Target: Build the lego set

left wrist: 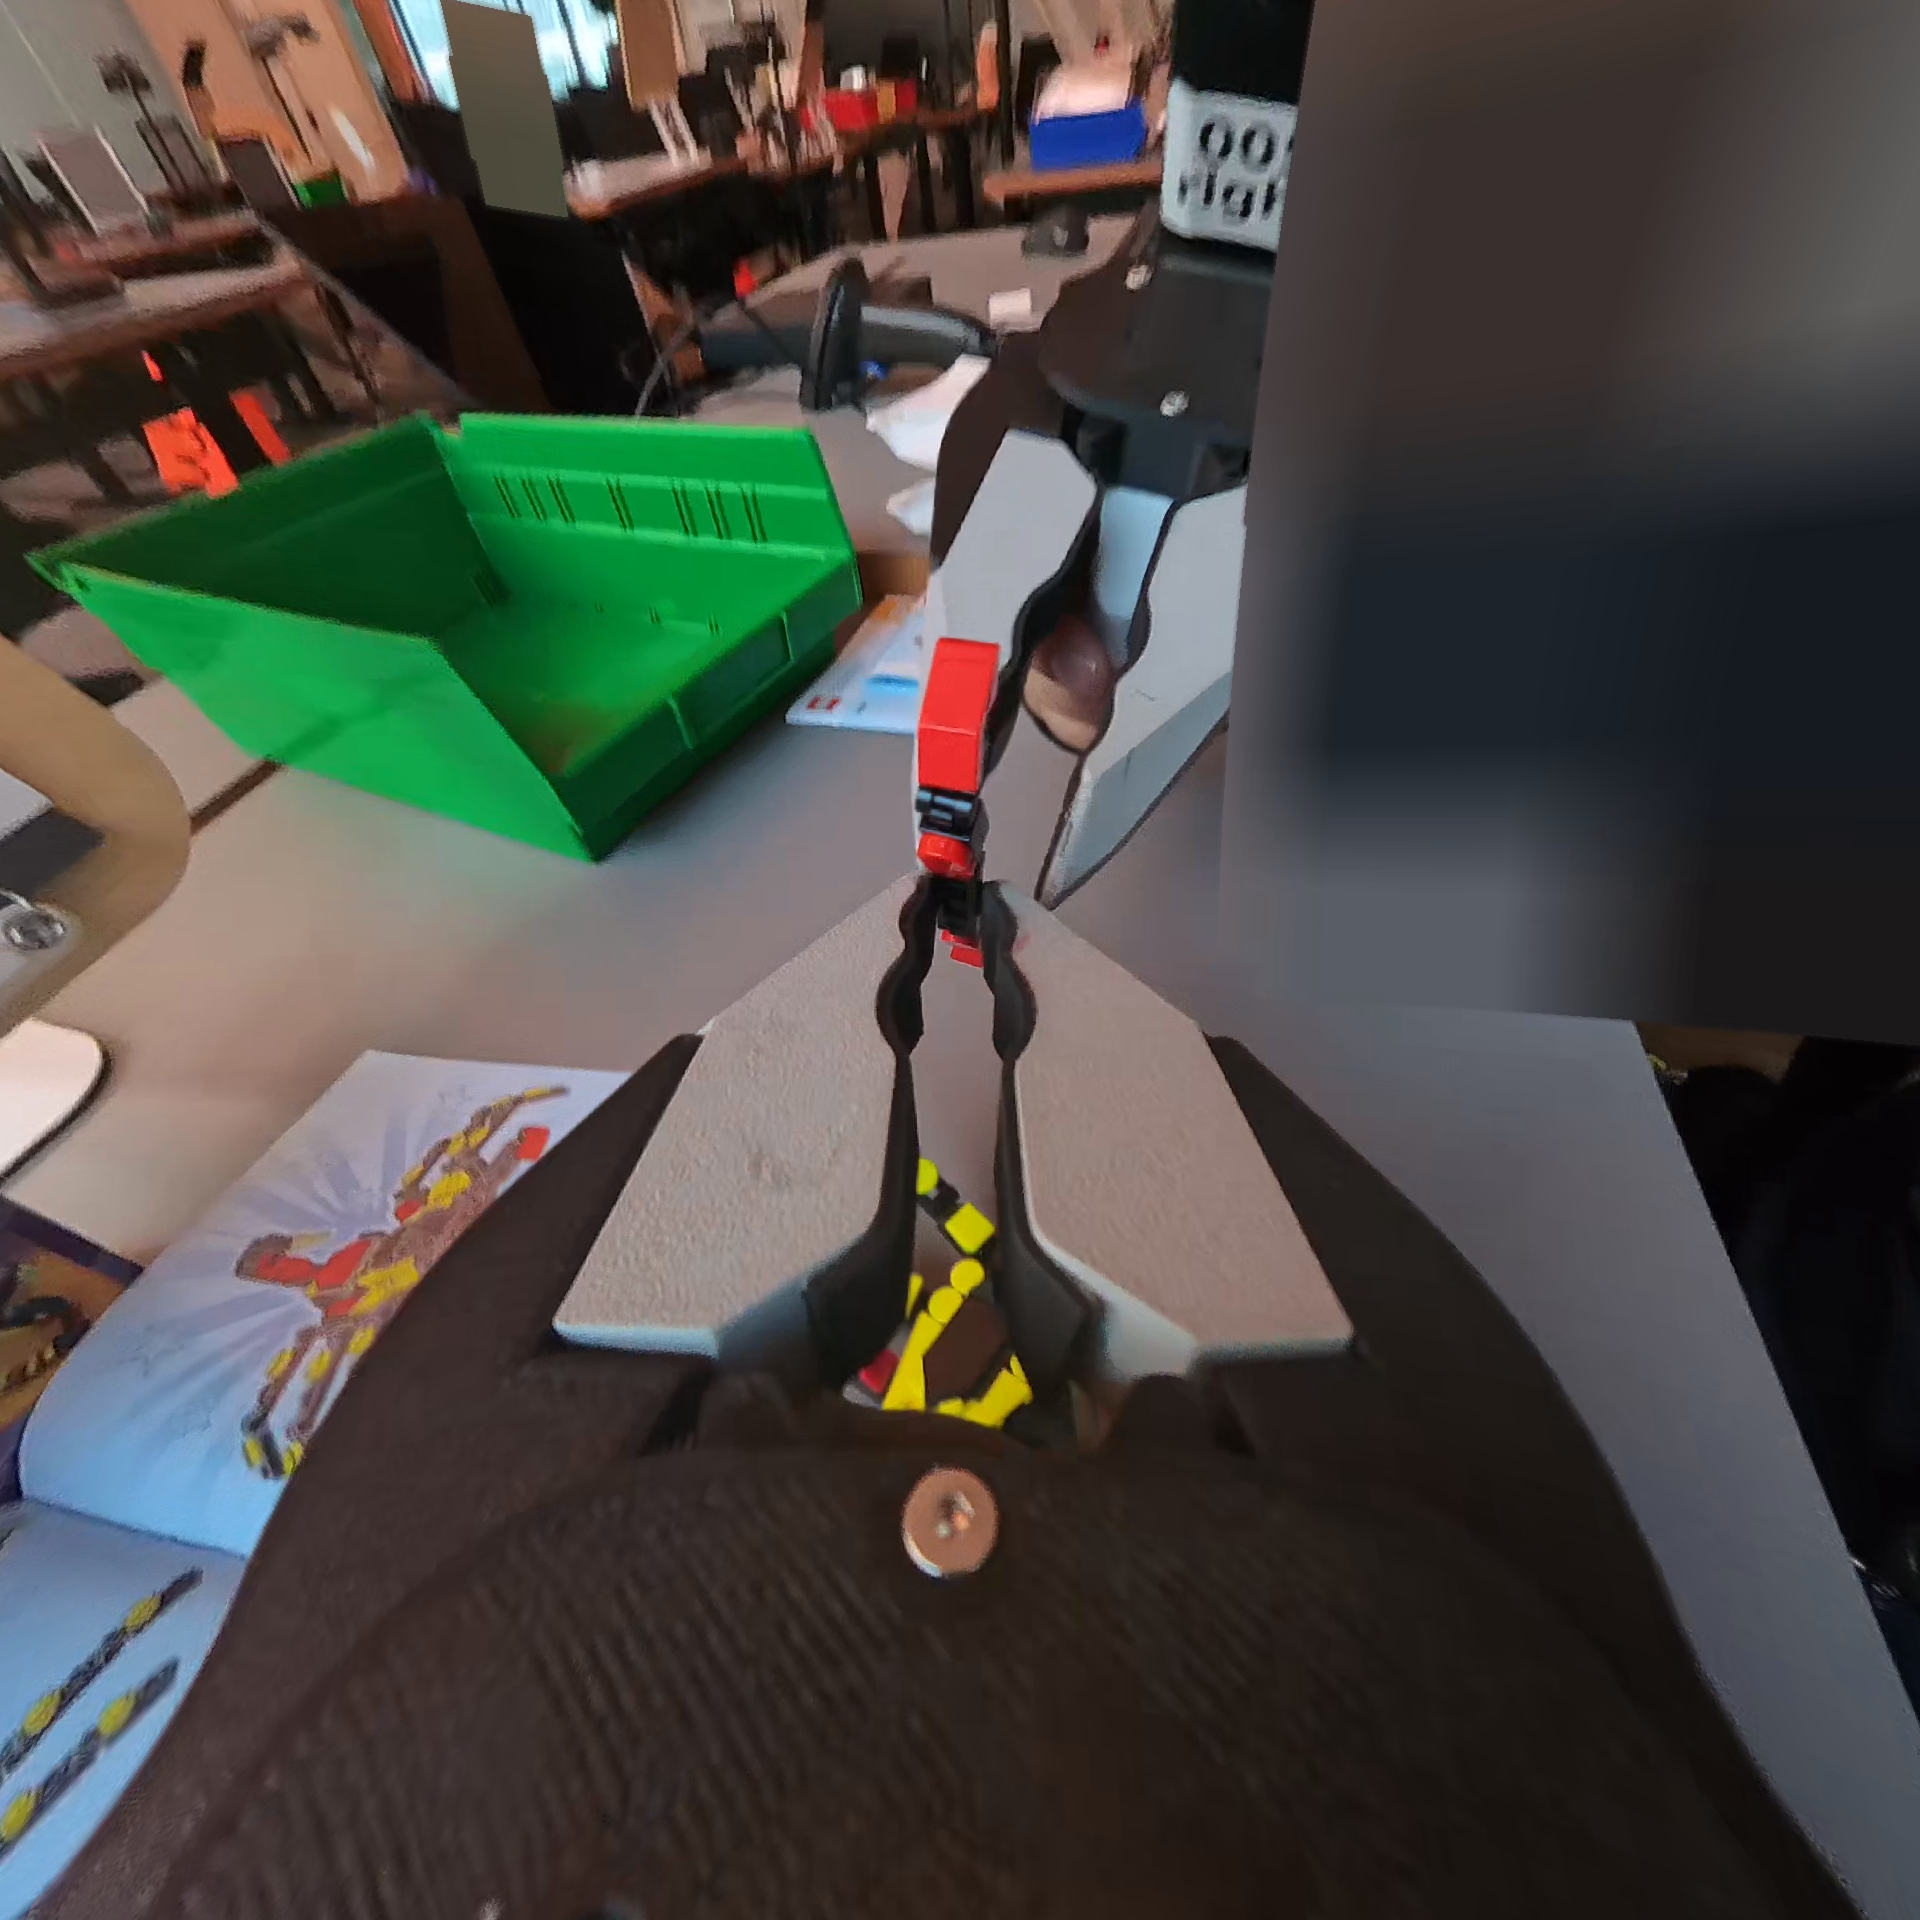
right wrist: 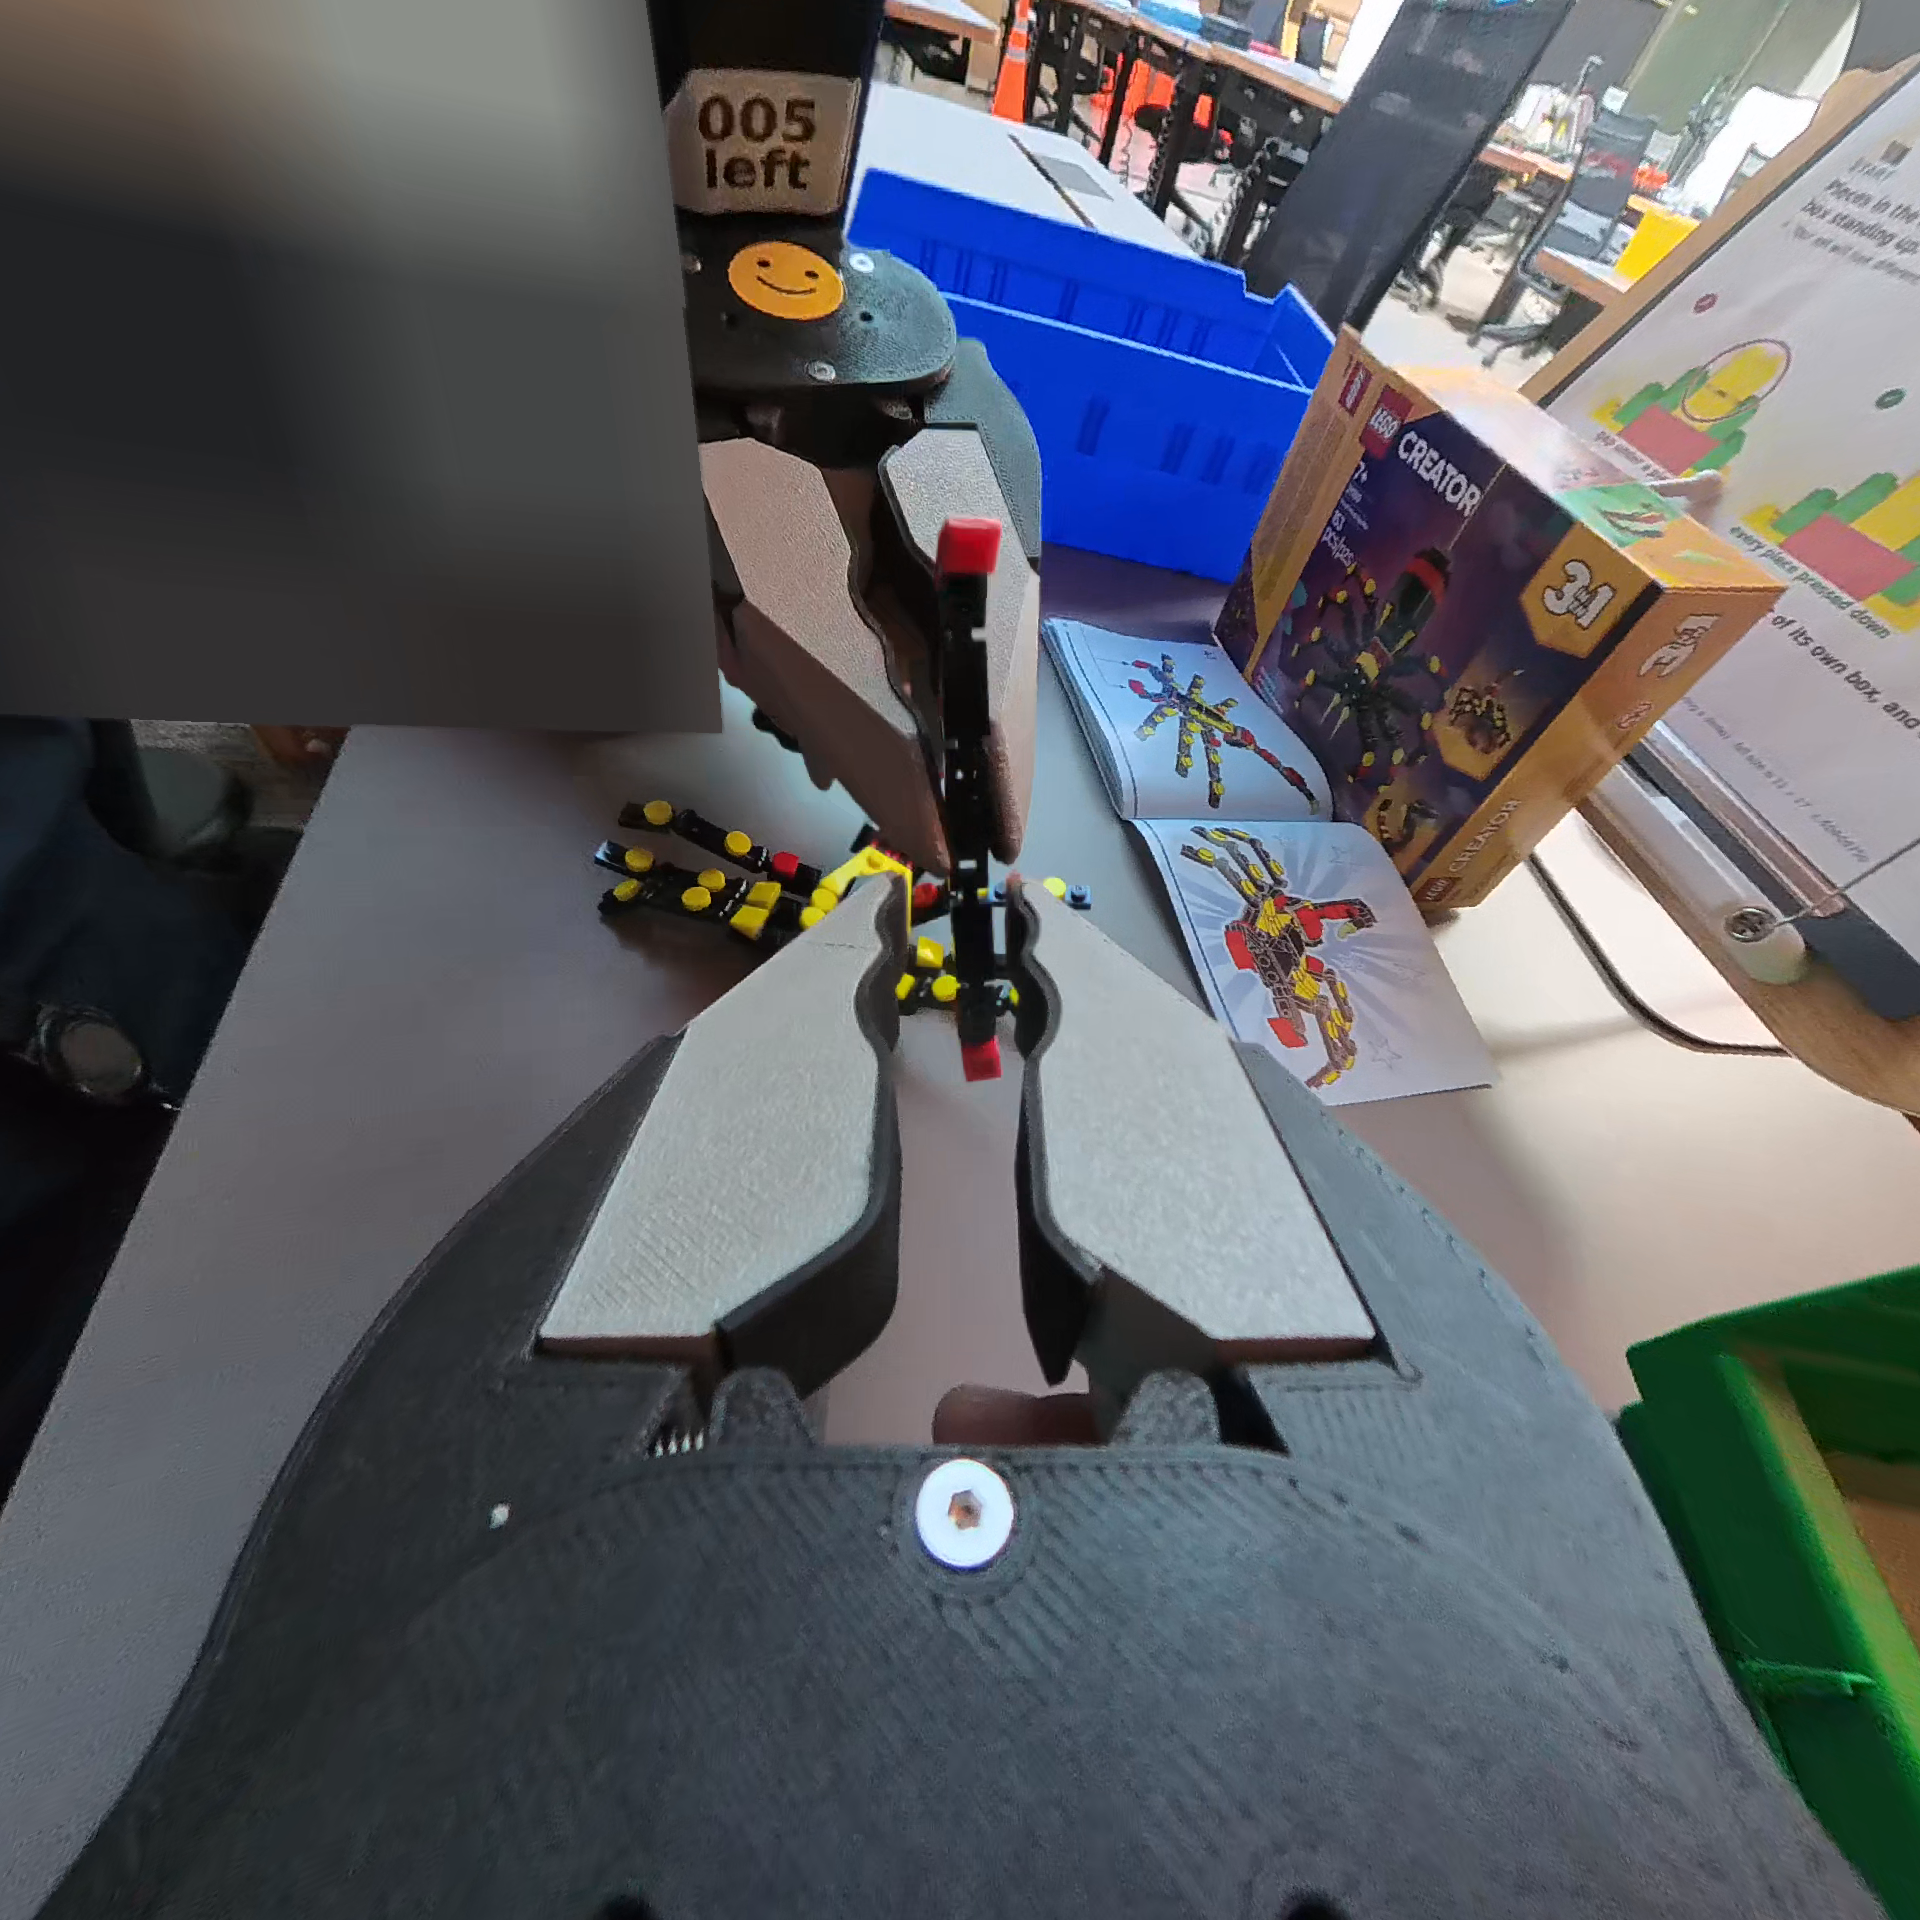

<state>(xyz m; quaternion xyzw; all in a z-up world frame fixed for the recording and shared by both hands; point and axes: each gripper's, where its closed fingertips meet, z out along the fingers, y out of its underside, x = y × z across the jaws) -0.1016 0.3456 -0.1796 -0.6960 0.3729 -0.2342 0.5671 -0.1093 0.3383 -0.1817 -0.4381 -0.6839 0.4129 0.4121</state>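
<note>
A thin black lego leg with red ends point(right wrist: 961, 727) stands almost upright above the grey table. My left gripper point(left wrist: 954, 904) is shut on it; the leg's red upper part point(left wrist: 956, 717) sticks out past its tips. In the right wrist view the left gripper point(right wrist: 966, 847) comes down from above and clamps the leg's middle. My right gripper point(right wrist: 958, 904) is narrowly open around the leg's lower end, touching it on one side with a small gap on the other. It also shows in the left wrist view point(left wrist: 987, 878). Loose black, yellow and red pieces point(right wrist: 707, 883) lie on the table below.
An open instruction booklet point(right wrist: 1299, 935) and the set's box point(right wrist: 1455, 623) lie right of the pieces. A blue bin point(right wrist: 1091, 343) stands behind, a green bin point(left wrist: 468, 623) to the side, and a sign board point(right wrist: 1818, 416) at far right. The table edge point(right wrist: 312, 831) runs close on the left. Both grippers' tips are close together, under 4 cm apart.
</note>
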